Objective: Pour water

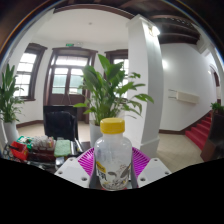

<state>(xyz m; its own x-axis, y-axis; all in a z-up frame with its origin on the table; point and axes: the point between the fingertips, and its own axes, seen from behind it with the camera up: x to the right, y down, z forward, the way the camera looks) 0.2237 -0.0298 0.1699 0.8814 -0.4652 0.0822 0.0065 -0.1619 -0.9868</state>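
Note:
A clear plastic bottle with a yellow cap and a printed label stands upright between my fingers. My gripper is shut on the bottle: the magenta pads press on its two sides, and it is held up above the surroundings. The lower part of the bottle is hidden below the fingers.
A large potted green plant stands just beyond the bottle. A low table with small items and a dark chair are to the left. A white pillar rises to the right; a red staircase is farther right.

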